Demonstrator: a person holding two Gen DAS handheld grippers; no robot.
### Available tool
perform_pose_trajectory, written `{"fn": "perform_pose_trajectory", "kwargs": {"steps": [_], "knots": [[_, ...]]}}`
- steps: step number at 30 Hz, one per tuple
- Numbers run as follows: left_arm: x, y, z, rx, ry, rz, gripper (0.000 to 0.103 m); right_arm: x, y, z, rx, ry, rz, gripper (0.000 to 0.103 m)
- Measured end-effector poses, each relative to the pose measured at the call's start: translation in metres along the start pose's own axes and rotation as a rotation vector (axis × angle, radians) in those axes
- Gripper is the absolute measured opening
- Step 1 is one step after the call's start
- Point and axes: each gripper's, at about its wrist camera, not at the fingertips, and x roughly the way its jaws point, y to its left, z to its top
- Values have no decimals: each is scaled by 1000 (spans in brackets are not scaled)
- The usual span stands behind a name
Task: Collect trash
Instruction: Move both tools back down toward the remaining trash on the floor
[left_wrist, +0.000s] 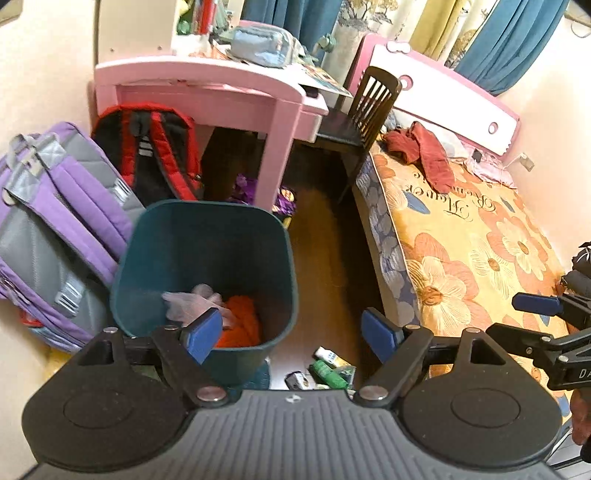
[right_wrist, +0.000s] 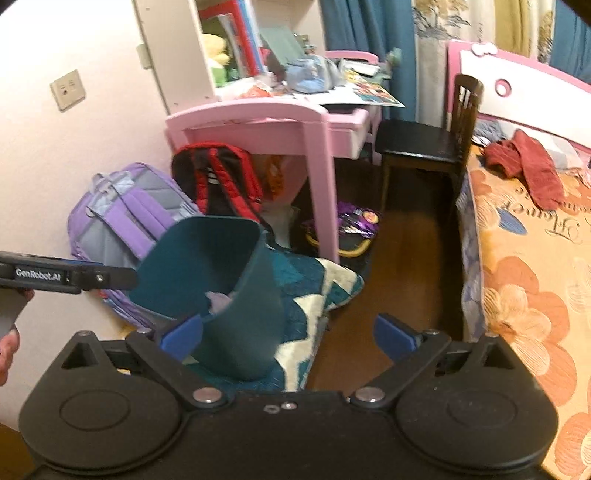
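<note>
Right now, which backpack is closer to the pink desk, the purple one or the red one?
The red and black backpack. It leans right against the pink desk, while the purple and grey backpack lies further out by the wall, beside the teal bin.

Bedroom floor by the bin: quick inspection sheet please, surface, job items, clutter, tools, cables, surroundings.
Surface: wood floor; patterned rug under the bin.
Job's things: teal bin upright, holding clear plastic and something orange; small wrappers on the floor beside it.
Clutter: purple backpack, red backpack.
Grippers: left tool open, empty; right tool open, empty.
Cables: nothing seen.
Surroundings: pink desk, dark chair, floral bed.
</note>
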Motion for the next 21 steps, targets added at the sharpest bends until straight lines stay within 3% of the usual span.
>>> {"fn": "perform_pose_trajectory", "kwargs": {"steps": [7,11,17,21], "knots": [[40,-58,-15,-42,9,45,83,9,-68,-23,-22,25,4,99],[74,-86,-27,-92,31,43,101,23,-106,-37,-35,63,9,99],[150,-108,-52,-148,110,58,101,71,-155,-72,-4,146,-3,99],[211,-114,-76,-117,146,90,101,119,-183,-111,46,204,-23,99]]}}
